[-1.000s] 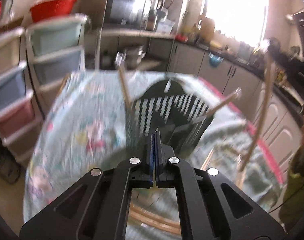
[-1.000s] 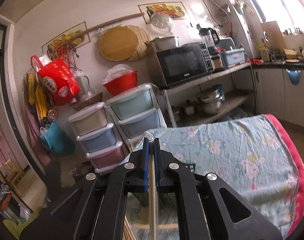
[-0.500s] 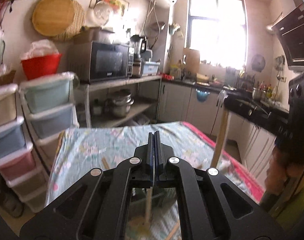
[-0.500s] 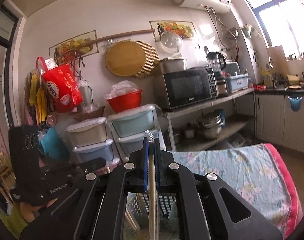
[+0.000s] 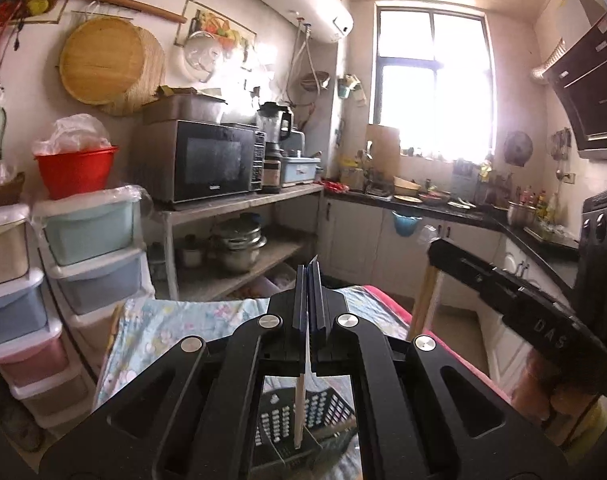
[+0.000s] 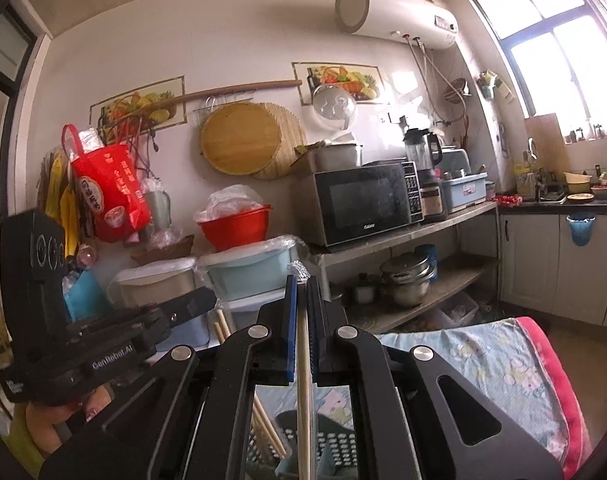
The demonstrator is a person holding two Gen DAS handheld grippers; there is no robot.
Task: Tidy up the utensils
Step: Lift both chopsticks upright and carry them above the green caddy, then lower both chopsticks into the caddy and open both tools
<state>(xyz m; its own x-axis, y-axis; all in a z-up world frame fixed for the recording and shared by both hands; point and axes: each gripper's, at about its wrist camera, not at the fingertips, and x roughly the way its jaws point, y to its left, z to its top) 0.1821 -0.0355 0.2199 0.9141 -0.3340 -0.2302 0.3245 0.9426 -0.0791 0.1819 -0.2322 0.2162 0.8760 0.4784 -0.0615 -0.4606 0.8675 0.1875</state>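
Both pairs of jaws are pinched on slim utensils. Starting at the left, the left gripper (image 5: 308, 276) has its pads pressed together on a thin pale stick (image 5: 300, 412) that hangs down through the frame toward the dark slotted basket (image 5: 323, 412) on the floral tablecloth (image 5: 175, 320) below. A second ago this camera looked steeply down onto the basket; now it faces the shelf with the microwave (image 5: 207, 160) and the window, so the left hand has risen and tipped up toward level, drawing its stick up out of the basket. Further right, the right gripper (image 6: 300, 284) clamps a wooden utensil handle (image 6: 303, 400) that runs down between its fingers, a shiny end poking out above the tips; its view has also lifted, though less. More wooden sticks (image 6: 263, 428) lean in the basket. Judging by this, both utensils are lifted clear and a sorted placement comes next.
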